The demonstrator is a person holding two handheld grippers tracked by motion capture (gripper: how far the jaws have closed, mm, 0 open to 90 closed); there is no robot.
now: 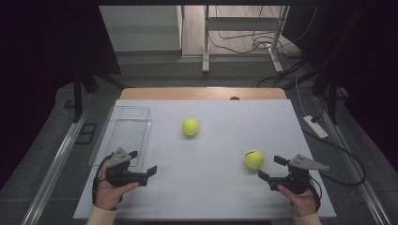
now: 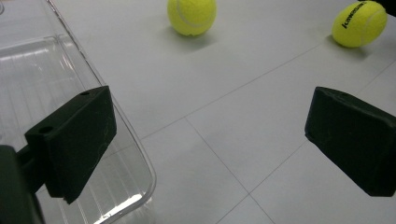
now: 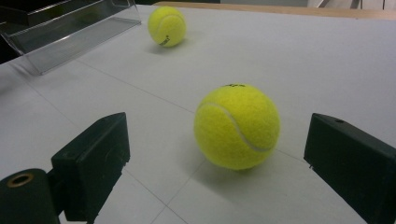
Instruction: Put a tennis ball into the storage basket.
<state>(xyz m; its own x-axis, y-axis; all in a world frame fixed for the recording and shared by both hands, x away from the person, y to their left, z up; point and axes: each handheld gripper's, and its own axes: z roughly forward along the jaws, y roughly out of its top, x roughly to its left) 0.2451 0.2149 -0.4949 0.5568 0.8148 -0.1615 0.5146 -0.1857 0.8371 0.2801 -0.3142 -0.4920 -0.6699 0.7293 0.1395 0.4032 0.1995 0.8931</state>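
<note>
The clear tray (image 1: 123, 133) is hard to make out in the high view, where its transparent walls blend into the white bench (image 1: 206, 187); its outline is read mainly from faint rim highlights at the left of the frame. In the left gripper view the tray (image 2: 51, 70) is cut off by the left and bottom edges, and part of its near corner is hidden behind one black jaw. In the right gripper view the tray (image 3: 70, 32) is cut off at the upper left. The print on the nearer tennis ball (image 3: 236, 126) is too small to be read there, and the right-hand jaw is cut off by the frame edge.

The left hand-held gripper (image 1: 143, 164) is seen at the lower left of the high view, released, with its jaws spread wide and nothing between them; it is placed just beside the near right corner of the tray. The right hand-held gripper (image 1: 271, 167) is seen at the lower right, likewise released. The nearer tennis ball (image 1: 254, 159) rests on the bench just ahead of the open jaws, untouched by either pad; in the right gripper view it appears centred between the jaws but beyond them. The farther tennis ball (image 1: 190, 126) lies near the middle of the bench, well apart from both hand-held grippers.
</note>
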